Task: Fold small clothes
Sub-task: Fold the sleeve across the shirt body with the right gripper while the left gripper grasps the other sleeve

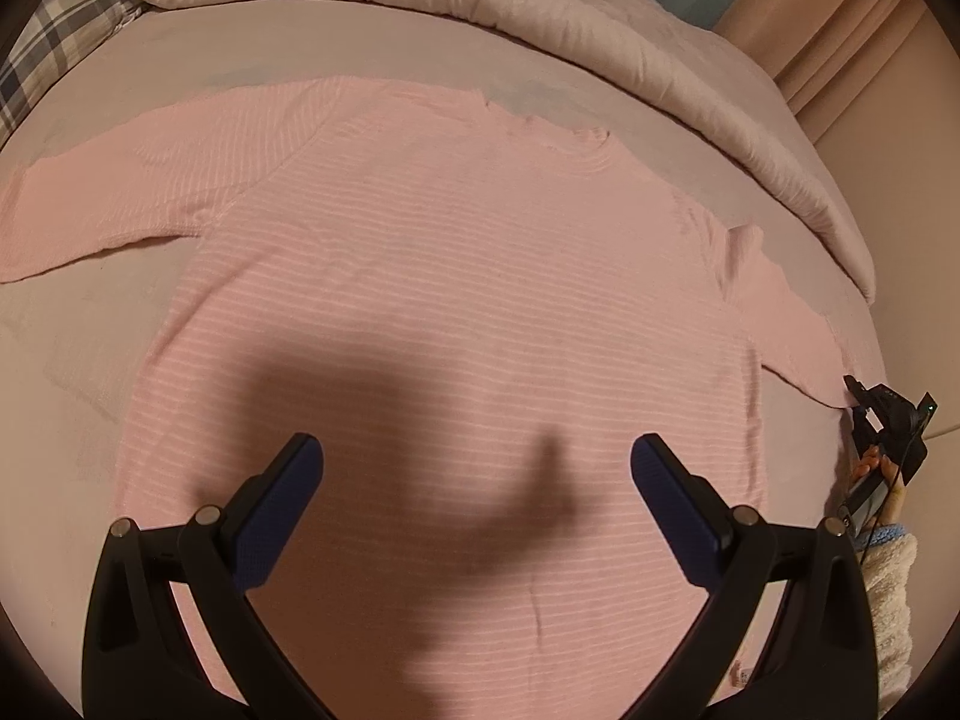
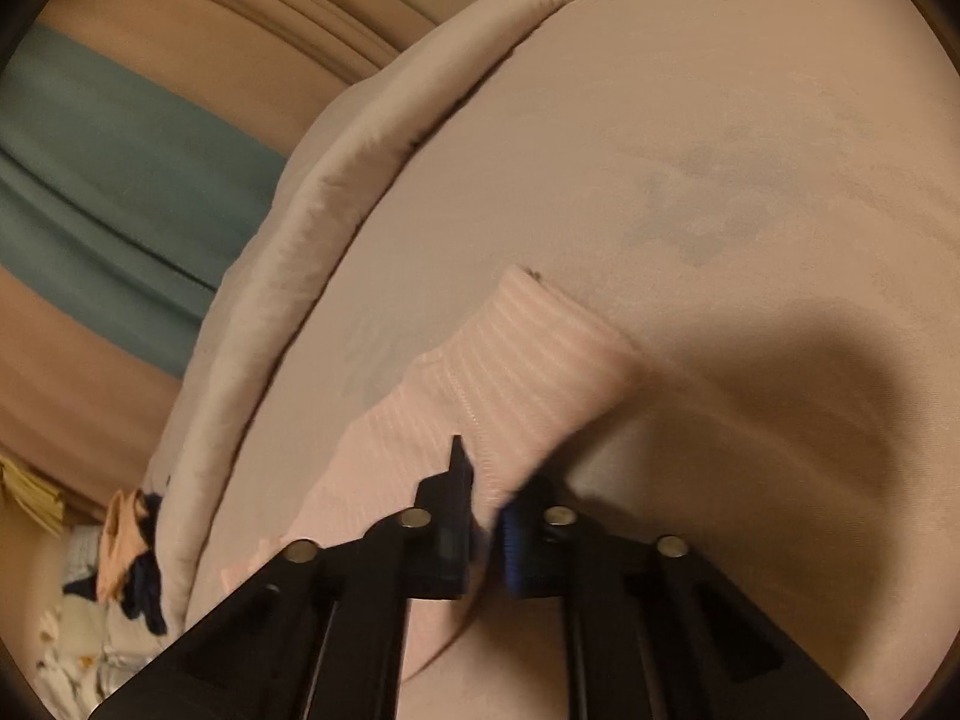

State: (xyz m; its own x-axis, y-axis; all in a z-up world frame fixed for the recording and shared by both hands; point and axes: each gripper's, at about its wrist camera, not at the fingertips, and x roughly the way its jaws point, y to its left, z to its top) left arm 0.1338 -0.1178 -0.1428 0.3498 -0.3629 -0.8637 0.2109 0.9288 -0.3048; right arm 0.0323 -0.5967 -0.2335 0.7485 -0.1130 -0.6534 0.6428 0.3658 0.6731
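A pink striped top (image 1: 456, 276) lies spread flat on the bed (image 1: 150, 60), both sleeves out to the sides; no fold is made yet. The left gripper (image 1: 477, 468) hovers over the near hem, jaws wide and empty. The right gripper (image 2: 489, 504) is clamped on the right sleeve's (image 2: 528, 354) cuff edge. Judging by this, folding is only starting: sleeves in, then the body, all remain.

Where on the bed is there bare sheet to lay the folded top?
Bare sheet lies left of the pink top, below its outstretched sleeve, and in a strip between its neckline and the rolled duvet. The right side is crowded: the right tool pinches the other sleeve there.
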